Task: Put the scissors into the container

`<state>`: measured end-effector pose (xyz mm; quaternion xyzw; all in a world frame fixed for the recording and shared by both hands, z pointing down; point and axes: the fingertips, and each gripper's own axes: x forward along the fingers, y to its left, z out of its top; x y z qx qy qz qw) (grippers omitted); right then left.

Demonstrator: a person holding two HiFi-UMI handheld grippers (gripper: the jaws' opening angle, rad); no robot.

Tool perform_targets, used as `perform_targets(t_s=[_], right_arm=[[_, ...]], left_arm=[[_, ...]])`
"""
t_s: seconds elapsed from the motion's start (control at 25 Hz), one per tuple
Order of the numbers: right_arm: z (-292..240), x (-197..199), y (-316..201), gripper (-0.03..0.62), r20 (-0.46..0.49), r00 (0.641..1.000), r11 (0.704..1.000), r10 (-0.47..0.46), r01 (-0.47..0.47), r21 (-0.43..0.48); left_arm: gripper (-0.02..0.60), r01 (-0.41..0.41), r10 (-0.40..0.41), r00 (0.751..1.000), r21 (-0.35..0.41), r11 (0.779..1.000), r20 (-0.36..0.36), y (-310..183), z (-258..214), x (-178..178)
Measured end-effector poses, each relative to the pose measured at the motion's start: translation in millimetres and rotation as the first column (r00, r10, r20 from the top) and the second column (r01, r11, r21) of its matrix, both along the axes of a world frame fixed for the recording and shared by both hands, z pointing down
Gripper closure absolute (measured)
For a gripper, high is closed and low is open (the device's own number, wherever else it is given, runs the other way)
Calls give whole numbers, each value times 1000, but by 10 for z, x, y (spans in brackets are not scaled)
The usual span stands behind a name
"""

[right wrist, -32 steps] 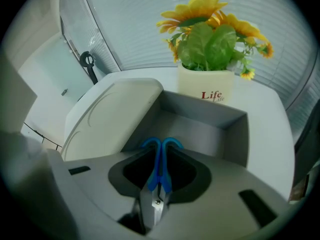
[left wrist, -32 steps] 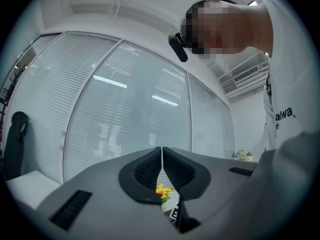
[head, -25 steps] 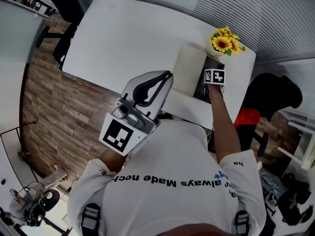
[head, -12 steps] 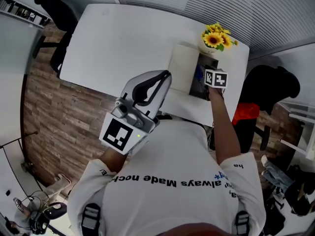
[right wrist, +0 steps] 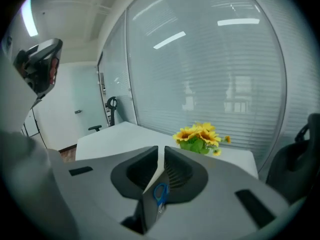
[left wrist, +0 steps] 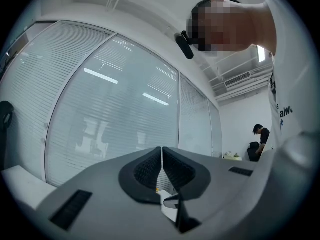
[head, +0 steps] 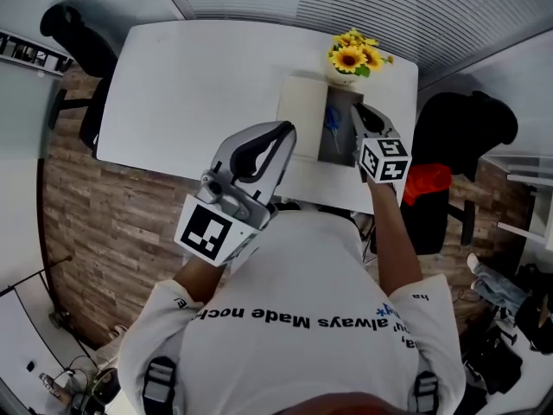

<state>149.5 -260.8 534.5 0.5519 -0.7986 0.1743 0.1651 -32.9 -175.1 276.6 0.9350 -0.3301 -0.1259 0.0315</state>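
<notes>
The smooth white worktop point(head: 216, 76), rounded at its corners, carries a dark, straight-walled rectangular container point(head: 340, 156) with a flat pale panel point(head: 302, 128) just beside it. The grey moulded left tool point(head: 288, 130) has its ribbed pads pressed together on nothing. The right tool point(head: 358, 111) hovers over the container, jaws closing, with nothing between them. The blue-handled scissors point(head: 331, 128) lie inside the container.

The blue-handled scissors point(head: 332, 128) are seen laid flat inside the dark grey, rectangular, open-topped container point(head: 344, 152), which is set on the white table point(head: 207, 85) near its far right end.
</notes>
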Motion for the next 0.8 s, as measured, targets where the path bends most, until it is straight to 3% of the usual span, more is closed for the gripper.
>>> perform_targets(t_s=[0.2,0.4,0.8], right_arm=[[-415,-27,258,583,-57,997,993,-45,51,108],[-831,17,512,586,-55,998,982,-42,52,182],[-1431,153,903,588,-84,995,961,-48,69,269]], left_arm=[[555,-37,37,999,-1,999,-3,33,8,170],[558,-57,57,998,-3,998,-1,67,19,299],[561,-79,79,997,-18,997,3,117,37,555]])
